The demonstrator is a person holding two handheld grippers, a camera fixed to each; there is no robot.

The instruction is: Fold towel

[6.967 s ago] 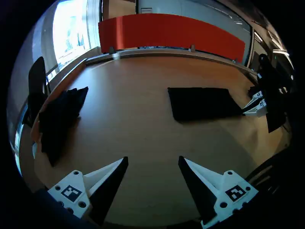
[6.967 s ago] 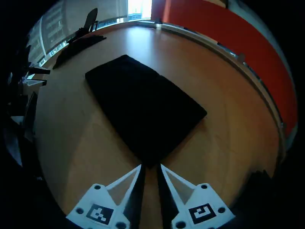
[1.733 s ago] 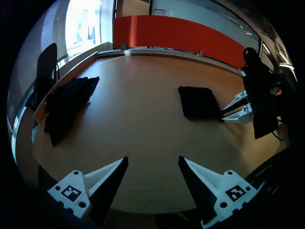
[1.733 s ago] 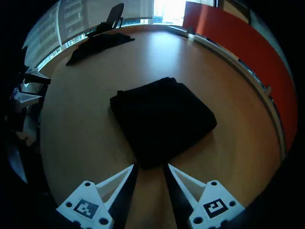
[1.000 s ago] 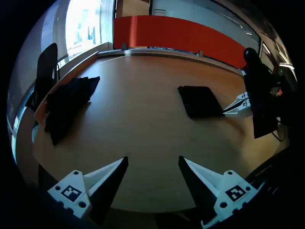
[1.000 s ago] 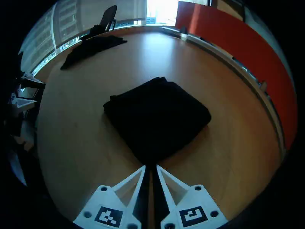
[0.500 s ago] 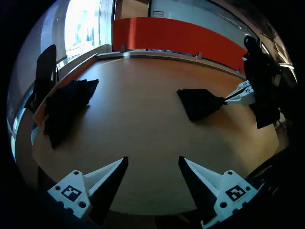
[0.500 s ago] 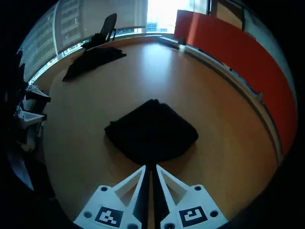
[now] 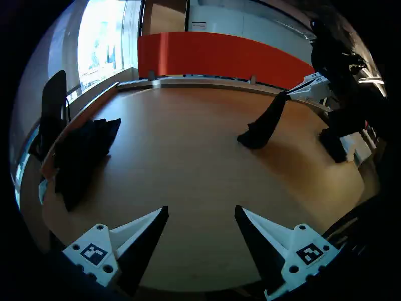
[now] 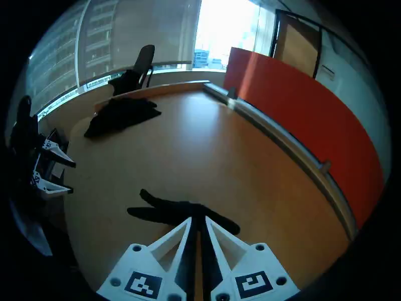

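The black towel (image 9: 263, 124) hangs in a narrow drape from my right gripper (image 9: 293, 92), its lower end still on the wooden table (image 9: 185, 150). In the right gripper view, that gripper (image 10: 198, 220) is shut on the towel's edge, and the towel (image 10: 165, 210) trails below the fingers over the table (image 10: 200, 140). My left gripper (image 9: 200, 209) hovers open over the table's near edge with nothing between its fingers. In the right gripper view it (image 10: 73, 177) stands off at the left, far from the towel.
A heap of dark cloth (image 9: 82, 148) lies at the table's left side, also seen as the heap (image 10: 120, 113) at the far end. A black chair (image 9: 50, 108) stands behind it. An orange partition (image 9: 225, 55) runs along the far edge. A person (image 9: 346, 90) holds the right gripper.
The right gripper shut on the folded towel's near edge and lifted it; the towel went from flat on the table to hanging. The left gripper stayed put and open.
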